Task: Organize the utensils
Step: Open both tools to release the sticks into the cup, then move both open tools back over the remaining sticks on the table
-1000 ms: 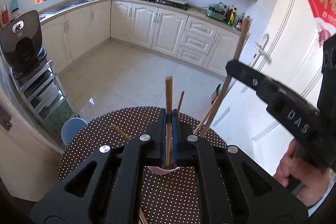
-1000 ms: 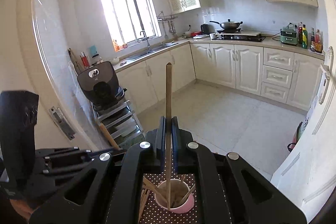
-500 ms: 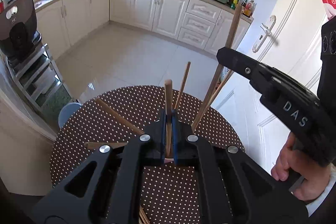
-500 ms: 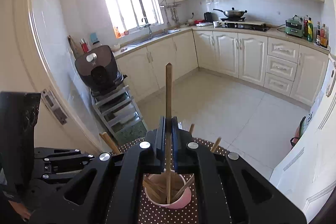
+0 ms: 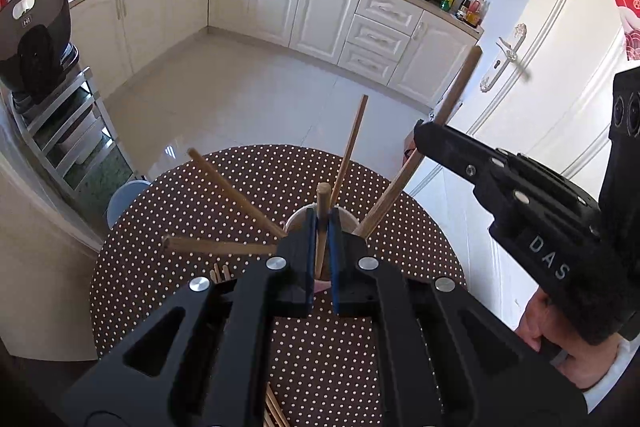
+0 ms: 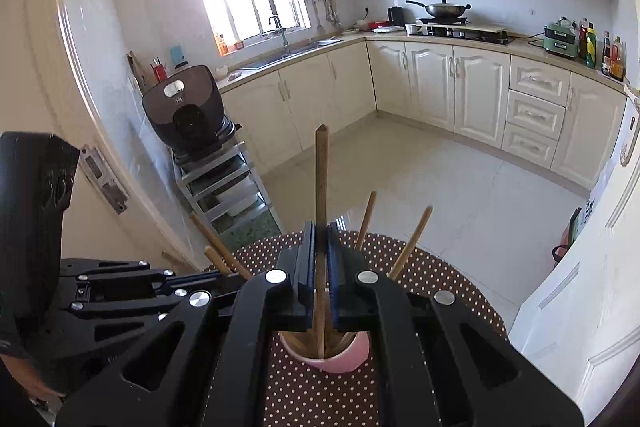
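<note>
Two grippers each pinch one wooden chopstick upright over a pink cup (image 6: 338, 357) on the round dotted table (image 5: 192, 291). Nearest, the left gripper (image 5: 322, 223) clamps its chopstick (image 5: 321, 227), tip inside the cup. The right gripper (image 6: 320, 239) grips another chopstick (image 6: 321, 187), tip also inside. Depositing seems under way; next, both likely need to let go. Several chopsticks (image 5: 234, 189) already lean in the cup. More lie at the table's near edge (image 5: 274, 409).

Your left gripper (image 5: 323, 227): matte black plastic, triangular cut-outs, four silver screw heads, blue-edged fingers (image 5: 335, 247). Right gripper (image 5: 430, 135), right of it: black, white "DAS" lettering. White sleeve (image 5: 616, 383) beneath.
</note>
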Demonstrator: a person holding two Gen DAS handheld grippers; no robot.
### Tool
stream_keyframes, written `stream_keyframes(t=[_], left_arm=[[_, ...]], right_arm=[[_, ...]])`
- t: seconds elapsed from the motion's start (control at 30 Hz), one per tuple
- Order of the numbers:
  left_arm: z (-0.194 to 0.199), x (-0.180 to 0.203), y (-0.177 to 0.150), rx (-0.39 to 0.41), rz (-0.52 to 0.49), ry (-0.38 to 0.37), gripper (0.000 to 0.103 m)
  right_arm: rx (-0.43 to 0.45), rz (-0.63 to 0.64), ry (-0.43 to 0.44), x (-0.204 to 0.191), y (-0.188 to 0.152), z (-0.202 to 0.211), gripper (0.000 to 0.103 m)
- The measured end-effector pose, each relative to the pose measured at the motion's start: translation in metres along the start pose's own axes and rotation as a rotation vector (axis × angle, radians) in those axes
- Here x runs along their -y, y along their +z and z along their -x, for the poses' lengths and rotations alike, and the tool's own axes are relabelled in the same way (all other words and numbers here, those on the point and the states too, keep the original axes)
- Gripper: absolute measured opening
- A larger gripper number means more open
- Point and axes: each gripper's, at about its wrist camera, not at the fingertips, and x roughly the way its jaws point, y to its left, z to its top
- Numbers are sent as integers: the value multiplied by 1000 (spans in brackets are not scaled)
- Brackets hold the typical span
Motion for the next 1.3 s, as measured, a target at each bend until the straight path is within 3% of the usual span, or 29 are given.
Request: stream_keyframes(t=[0.1, 0.13, 0.2, 0.23, 0.27, 0.6, 0.77, 1.3], left_arm=[[1, -1, -5, -13, -4, 0, 8], [1, -1, -7, -17, -5, 0, 13], [3, -1, -10, -20, -4, 2, 34], [6, -1, -13, -10, -3, 3, 55], [9, 0, -14, 3, -5, 4, 58], [24, 0, -21, 17, -15, 7, 58], [34, -3, -26, 38, -13, 25, 63], [67, -9, -37, 121, -27, 82, 73]], right_arm=[[-10, -1, -8, -3, -6, 1, 5], [-12, -3, -10, -3, -9, 1, 5], [-17, -7, -16, -3, -13, 2, 5], [-19, -10, -21, -4, -14, 3, 5], [-22, -13, -24, -4, -16, 3, 5], [-58, -70, -62, -5, -34, 5, 5], [-59, -87, -67, -9, -39, 8, 7], [-2, -103, -77, -31, -43, 37, 10]])
